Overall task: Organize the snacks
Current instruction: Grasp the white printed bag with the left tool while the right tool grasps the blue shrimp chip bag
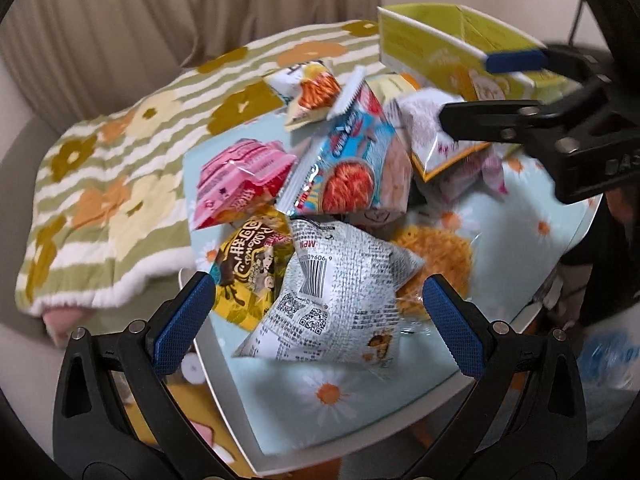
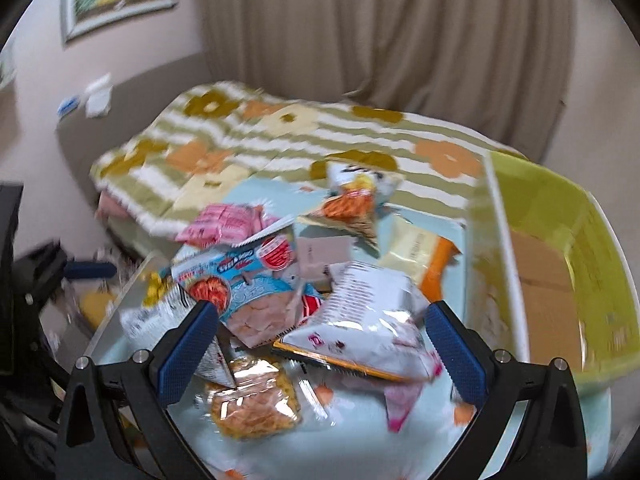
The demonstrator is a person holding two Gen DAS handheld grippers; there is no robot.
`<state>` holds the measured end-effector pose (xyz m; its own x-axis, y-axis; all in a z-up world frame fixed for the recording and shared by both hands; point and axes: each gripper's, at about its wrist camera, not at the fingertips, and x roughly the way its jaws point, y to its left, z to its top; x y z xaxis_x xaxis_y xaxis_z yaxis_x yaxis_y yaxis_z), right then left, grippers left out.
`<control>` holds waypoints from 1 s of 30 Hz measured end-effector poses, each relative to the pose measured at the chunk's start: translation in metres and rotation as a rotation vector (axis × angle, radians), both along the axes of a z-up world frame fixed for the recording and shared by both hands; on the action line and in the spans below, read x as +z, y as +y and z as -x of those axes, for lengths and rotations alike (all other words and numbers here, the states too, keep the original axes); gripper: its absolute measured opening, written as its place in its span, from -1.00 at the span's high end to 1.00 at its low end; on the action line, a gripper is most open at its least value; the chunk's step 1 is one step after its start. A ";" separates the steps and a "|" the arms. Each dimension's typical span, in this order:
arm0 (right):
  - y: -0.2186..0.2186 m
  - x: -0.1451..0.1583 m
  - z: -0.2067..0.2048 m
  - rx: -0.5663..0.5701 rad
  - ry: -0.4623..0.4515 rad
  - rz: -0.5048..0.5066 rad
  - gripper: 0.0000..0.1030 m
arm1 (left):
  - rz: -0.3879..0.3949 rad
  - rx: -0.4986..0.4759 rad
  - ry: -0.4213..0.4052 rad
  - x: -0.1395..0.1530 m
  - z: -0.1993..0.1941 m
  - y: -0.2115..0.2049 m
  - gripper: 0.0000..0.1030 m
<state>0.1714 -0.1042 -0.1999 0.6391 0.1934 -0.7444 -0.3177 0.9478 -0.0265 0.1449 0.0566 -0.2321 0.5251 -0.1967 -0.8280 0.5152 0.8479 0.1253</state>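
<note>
A heap of snack packets lies on a small table (image 1: 400, 404) with a pale blue daisy cloth. In the left wrist view my left gripper (image 1: 318, 322) stands open over a white packet with a barcode (image 1: 340, 292), nothing between its fingers. Behind it lie a yellow chocolate packet (image 1: 250, 276), a pink packet (image 1: 240, 178) and a blue noodle packet (image 1: 348, 164). My right gripper (image 2: 320, 342) is open above a white and pink packet (image 2: 368, 328) and a clear bag of orange noodles (image 2: 256, 400). It also shows as a black arm (image 1: 520, 120) at upper right.
A yellow-green cardboard box (image 2: 560, 272) stands open on the right of the table, also seen far right in the left wrist view (image 1: 452, 44). A bed with a green striped flower blanket (image 1: 120, 168) lies behind the table. Beige curtains (image 2: 380, 32) hang at the back.
</note>
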 end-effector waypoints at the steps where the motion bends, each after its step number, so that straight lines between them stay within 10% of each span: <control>1: 0.003 -0.004 -0.003 0.027 0.003 0.017 -0.99 | -0.006 -0.015 -0.003 -0.004 -0.001 -0.001 -0.99; 25: 0.057 -0.058 -0.034 0.447 0.062 0.162 -0.99 | -0.018 -0.073 0.165 -0.050 -0.017 -0.012 -0.24; 30: 0.064 -0.063 -0.039 0.460 0.082 0.164 -0.71 | -0.011 -0.056 0.164 -0.045 -0.019 -0.006 -0.19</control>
<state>0.2105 -0.0399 -0.2625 0.4529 0.3173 -0.8332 -0.7094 0.6943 -0.1211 0.1635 0.0501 -0.2773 0.3712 -0.2118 -0.9041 0.5757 0.8164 0.0451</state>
